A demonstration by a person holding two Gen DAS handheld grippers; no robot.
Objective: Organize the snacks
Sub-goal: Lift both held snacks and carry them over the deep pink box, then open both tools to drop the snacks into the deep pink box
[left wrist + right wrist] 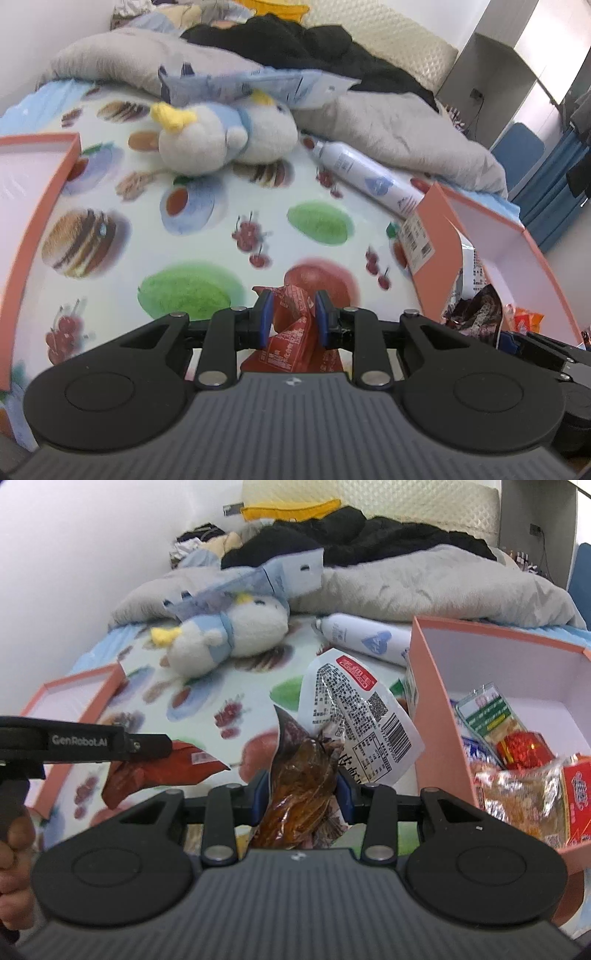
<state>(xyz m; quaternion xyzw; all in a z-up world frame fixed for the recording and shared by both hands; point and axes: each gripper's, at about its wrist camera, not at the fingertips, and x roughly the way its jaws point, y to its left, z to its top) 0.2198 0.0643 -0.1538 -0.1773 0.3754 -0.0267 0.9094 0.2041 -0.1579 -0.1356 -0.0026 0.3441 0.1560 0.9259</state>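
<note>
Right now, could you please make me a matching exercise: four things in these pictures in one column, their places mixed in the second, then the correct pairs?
1. red packet
2. brown snack bag
3. plush toy
4. white spray can

A. lying on the sheet, next to the pink box
B. between the right gripper fingers
C. lying near the grey blanket
D. between the left gripper fingers

Pairs: 1-D, 2-B, 3-C, 4-A

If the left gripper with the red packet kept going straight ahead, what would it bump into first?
Probably the fruit-printed bed sheet, since the left gripper points downward; the white plush toy lies farther along. Depth is unclear.
</note>
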